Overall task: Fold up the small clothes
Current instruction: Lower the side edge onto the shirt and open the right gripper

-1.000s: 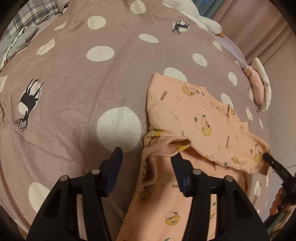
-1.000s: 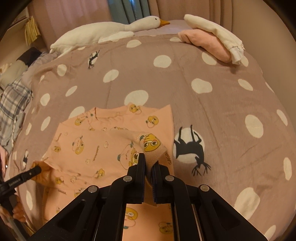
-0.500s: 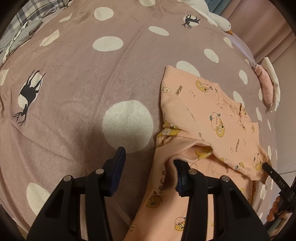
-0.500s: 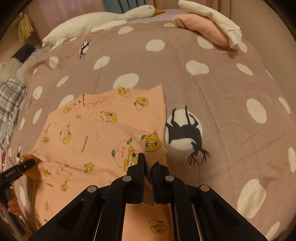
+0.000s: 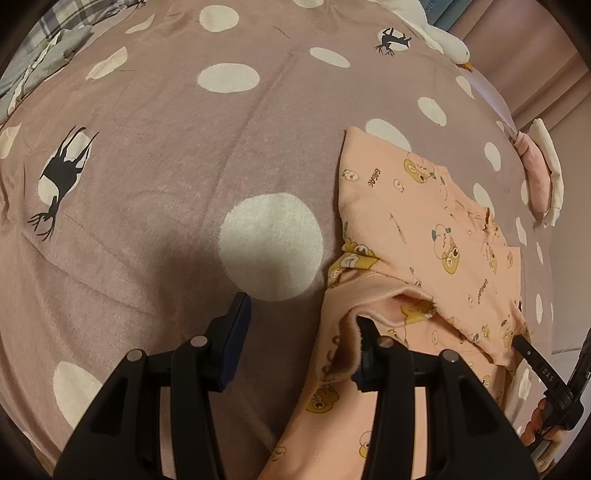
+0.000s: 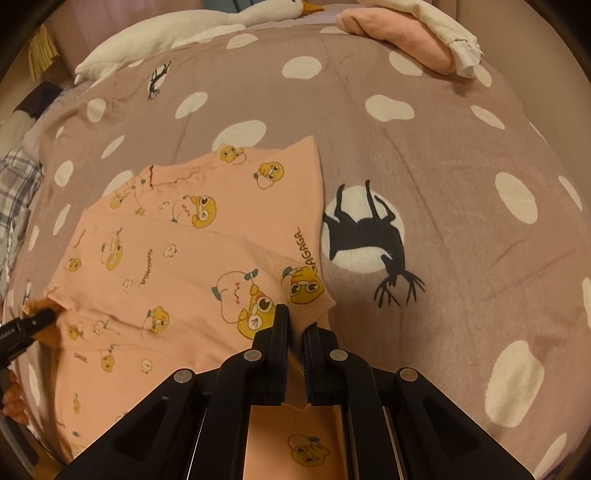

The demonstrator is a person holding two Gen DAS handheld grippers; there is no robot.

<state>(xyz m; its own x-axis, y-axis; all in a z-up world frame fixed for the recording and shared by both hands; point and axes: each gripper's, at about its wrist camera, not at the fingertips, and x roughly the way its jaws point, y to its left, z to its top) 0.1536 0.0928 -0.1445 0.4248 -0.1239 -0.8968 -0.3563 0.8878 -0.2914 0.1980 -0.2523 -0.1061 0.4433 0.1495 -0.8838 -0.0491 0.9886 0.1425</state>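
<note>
We see our left gripper (image 5: 301, 317) with its jaws spread wide. Its left finger hangs over the bare bedspread (image 5: 177, 192) by a big white dot, and its right finger is just beside, perhaps touching, a raised fold of the peach shirt (image 5: 424, 236); nothing is pinched between them. Left of that, on the bedspread, is a black deer print (image 5: 61, 173), and at the far left edge lies some grey plaid cloth (image 5: 44, 40).

The shirt, printed with yellow cartoon bears, lies spread on the bedspread to the right of our left gripper, with one layer folded over another. In the left view its far right corner is held by a thin black gripper tip (image 5: 532, 354).

In the right view, the shirt (image 6: 177, 266) fills the lower left, and our left gripper (image 6: 27, 326) shows at the left edge, touching the shirt's corner. Our right gripper (image 6: 295, 328) is nearly closed, clamping a cuff-like edge of the shirt with a bear on it. To its right is another deer print (image 6: 369, 240). At the back lie a white goose toy (image 6: 207, 33) and a folded pink and white pile (image 6: 413, 33).
</note>
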